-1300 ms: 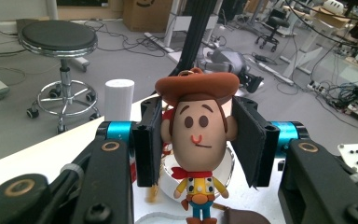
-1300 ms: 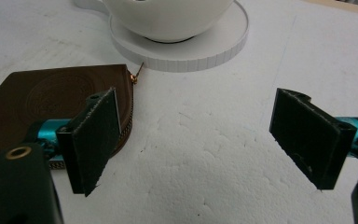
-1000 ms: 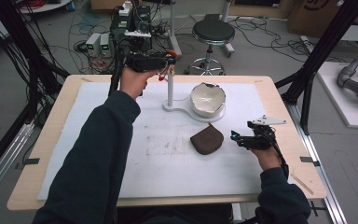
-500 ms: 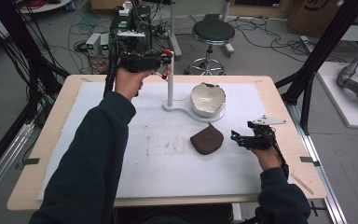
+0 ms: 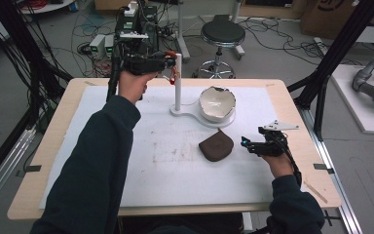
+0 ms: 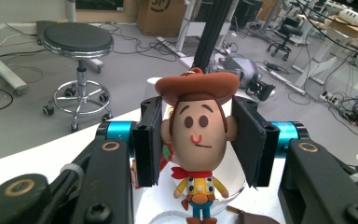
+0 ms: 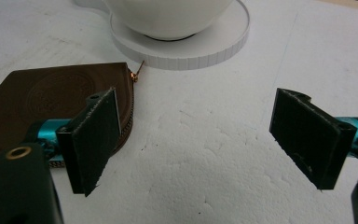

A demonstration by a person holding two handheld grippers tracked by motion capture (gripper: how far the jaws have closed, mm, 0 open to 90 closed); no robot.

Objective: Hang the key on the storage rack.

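Observation:
A small cowboy figurine with a brown hat hangs between the pads of my left gripper, which press on both sides of its head. In the high view that left gripper is held up at the top of a white post, with the figurine right beside the post. My right gripper rests low over the white mat, open, just right of a brown leather pouch. In the right gripper view the open right gripper holds nothing, and the pouch lies behind its left jaw.
A white bowl with a jagged rim sits on the round base of the post stand. The white mat covers the wooden table. Behind the table stand a stool, electronics and cables.
My left hand has drifted slightly left and farther back near the post top, with the figurine still in the gripper. The right gripper has not moved.

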